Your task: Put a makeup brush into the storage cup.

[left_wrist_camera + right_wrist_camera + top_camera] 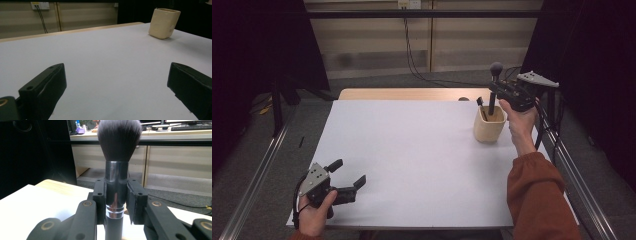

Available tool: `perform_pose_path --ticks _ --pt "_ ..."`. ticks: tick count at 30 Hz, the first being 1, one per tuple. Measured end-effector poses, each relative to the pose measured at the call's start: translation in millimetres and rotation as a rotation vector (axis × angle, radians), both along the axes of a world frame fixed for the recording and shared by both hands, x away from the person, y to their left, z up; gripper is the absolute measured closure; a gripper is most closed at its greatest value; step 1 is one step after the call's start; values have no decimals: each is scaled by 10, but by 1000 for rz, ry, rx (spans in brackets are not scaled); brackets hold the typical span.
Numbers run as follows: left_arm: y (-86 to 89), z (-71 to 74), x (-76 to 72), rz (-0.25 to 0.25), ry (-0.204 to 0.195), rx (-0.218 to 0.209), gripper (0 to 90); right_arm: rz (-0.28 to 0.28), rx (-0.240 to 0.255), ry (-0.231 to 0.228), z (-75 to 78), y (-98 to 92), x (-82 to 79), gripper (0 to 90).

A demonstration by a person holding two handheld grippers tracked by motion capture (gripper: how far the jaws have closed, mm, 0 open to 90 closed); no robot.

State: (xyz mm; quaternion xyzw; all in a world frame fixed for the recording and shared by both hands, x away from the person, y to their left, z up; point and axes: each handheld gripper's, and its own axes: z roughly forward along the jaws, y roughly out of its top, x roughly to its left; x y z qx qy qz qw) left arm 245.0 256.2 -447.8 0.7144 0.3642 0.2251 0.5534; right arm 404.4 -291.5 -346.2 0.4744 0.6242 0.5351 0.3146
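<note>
The lower end of the makeup brush (495, 85) was hidden inside the cream cup (489, 126), and a second dark item (481, 106) poking above the cup's rim was too small to make out. In the right gripper view the brush handle ran off the bottom edge.

The cup stood near the far right corner of the white desk (412, 155), close to the right edge. A strip of bare wood showed along the far edge. The wide middle of the desk lay open between the two hands.

The right hand-held gripper (116, 197) was held above the cup, its jaws closed on the brush's shiny metal collar, bristles pointing up. The left hand-held gripper (347, 174) rested at the near left corner, its jaws spread wide and holding nothing, aimed across the desk toward the cup.
</note>
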Motion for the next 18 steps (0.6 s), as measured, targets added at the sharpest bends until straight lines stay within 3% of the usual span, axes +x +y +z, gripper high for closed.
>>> perform_pose_path --ticks 18 --pt "1 0 -1 -2 0 1 23 4 14 21 -233 -74 -10 719"
